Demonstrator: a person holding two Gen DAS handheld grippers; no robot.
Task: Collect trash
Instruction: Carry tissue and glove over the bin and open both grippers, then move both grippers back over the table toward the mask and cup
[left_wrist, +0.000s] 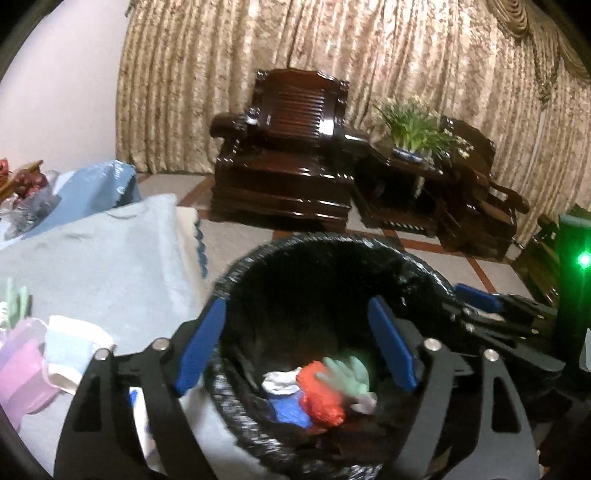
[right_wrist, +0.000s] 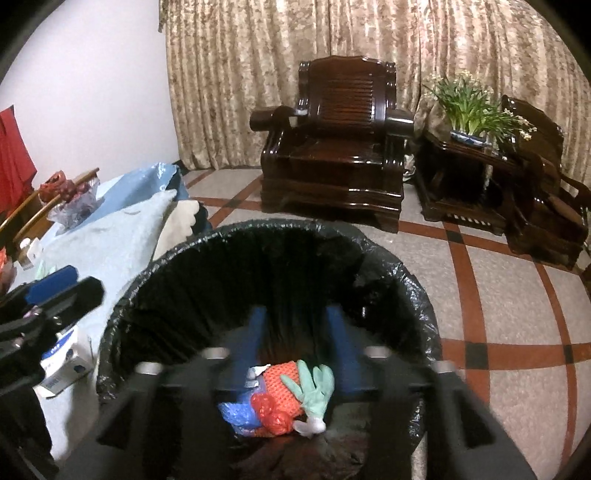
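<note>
A round bin lined with a black bag stands on the floor beside the table. At its bottom lie a pale green glove, red plastic mesh, a blue bag and white paper. My left gripper is open and empty above the bin's mouth. My right gripper is open and empty, its blue fingers inside the bin; it also shows in the left wrist view.
A table under a light blue cloth stands left of the bin, with a pink and white wrapper, a white box and bagged items. Dark wooden armchairs and a side table with a plant stand before the curtain.
</note>
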